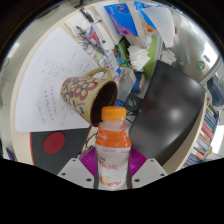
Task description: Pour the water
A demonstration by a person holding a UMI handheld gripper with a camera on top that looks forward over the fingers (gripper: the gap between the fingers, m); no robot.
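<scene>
A clear plastic bottle (112, 150) with an orange cap and an orange-and-white label stands upright between my fingers. My gripper (112, 165) is shut on the bottle, both purple pads (88, 160) pressing its sides. Just beyond the bottle's cap sits a floral-patterned mug (86, 94) with a handle; it appears tilted, its dark opening facing the bottle. The bottle's lower part is hidden behind the gripper's body.
A black laptop or monitor (168, 112) lies to the right of the bottle. A dark mat with a red disc (52, 143) lies to the left. White paper (50, 70) covers the desk beyond the mug. Boxes and clutter (135, 40) stand farther back.
</scene>
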